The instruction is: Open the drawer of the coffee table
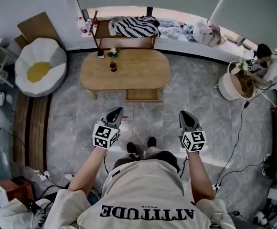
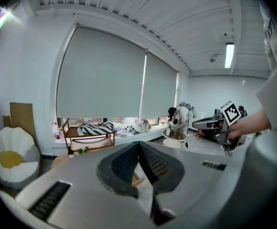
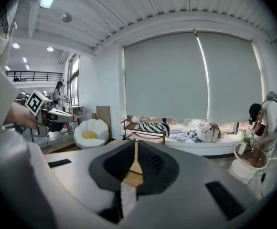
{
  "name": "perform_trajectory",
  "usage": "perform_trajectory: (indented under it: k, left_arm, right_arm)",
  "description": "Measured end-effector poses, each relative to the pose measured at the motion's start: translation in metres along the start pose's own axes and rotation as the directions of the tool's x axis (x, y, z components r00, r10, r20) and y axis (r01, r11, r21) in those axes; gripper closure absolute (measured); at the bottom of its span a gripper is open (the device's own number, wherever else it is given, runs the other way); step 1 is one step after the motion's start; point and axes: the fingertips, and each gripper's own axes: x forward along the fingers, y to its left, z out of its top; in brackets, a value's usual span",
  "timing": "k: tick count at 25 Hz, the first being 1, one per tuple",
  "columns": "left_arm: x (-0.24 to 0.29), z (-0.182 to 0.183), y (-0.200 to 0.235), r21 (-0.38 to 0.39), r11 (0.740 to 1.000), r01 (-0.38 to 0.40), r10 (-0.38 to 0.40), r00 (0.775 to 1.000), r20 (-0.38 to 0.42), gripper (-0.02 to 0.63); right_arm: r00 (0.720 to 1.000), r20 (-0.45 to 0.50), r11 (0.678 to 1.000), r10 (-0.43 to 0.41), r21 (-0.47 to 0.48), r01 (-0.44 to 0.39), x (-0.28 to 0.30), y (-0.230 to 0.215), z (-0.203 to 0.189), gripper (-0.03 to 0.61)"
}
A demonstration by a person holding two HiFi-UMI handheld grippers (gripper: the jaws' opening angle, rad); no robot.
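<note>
The oval wooden coffee table (image 1: 143,68) stands on the grey floor ahead of me. Its drawer (image 1: 142,95) juts out from the near side, pulled open. My left gripper (image 1: 116,110) hangs in the air short of the table, left of the drawer, jaws shut on nothing. My right gripper (image 1: 184,114) hangs level with it, to the drawer's right, also shut and empty. In the left gripper view the closed jaws (image 2: 138,145) point over the table (image 2: 62,160). In the right gripper view the closed jaws (image 3: 135,146) frame the drawer (image 3: 134,175).
A small dark bottle (image 1: 112,67) and a little plant (image 1: 112,52) stand on the tabletop. Behind it is a wooden shelf (image 1: 99,32) with a striped cloth (image 1: 131,26). An egg-shaped cushion seat (image 1: 39,66) lies left. A person bends over a white basket (image 1: 227,87) at right. Cables cross the floor.
</note>
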Motion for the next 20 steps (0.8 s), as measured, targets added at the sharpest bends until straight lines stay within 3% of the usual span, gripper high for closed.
perform_trajectory:
  k: [11,20]
  left_arm:
    - [-0.014,-0.001,-0.019,-0.046,0.99,-0.131,0.132,0.991,0.012,0.594]
    - [-0.002,0.002,-0.009,-0.033,0.989,-0.144,0.144,0.99,0.009,0.594]
  right_arm:
    - [0.993,-0.009,0.99,0.118,-0.07,-0.119,-0.026,-0.012,0.001,0.545]
    - [0.989,-0.039,0.979,0.141,-0.14,-0.145,-0.003,-0.017,0.006,0.545]
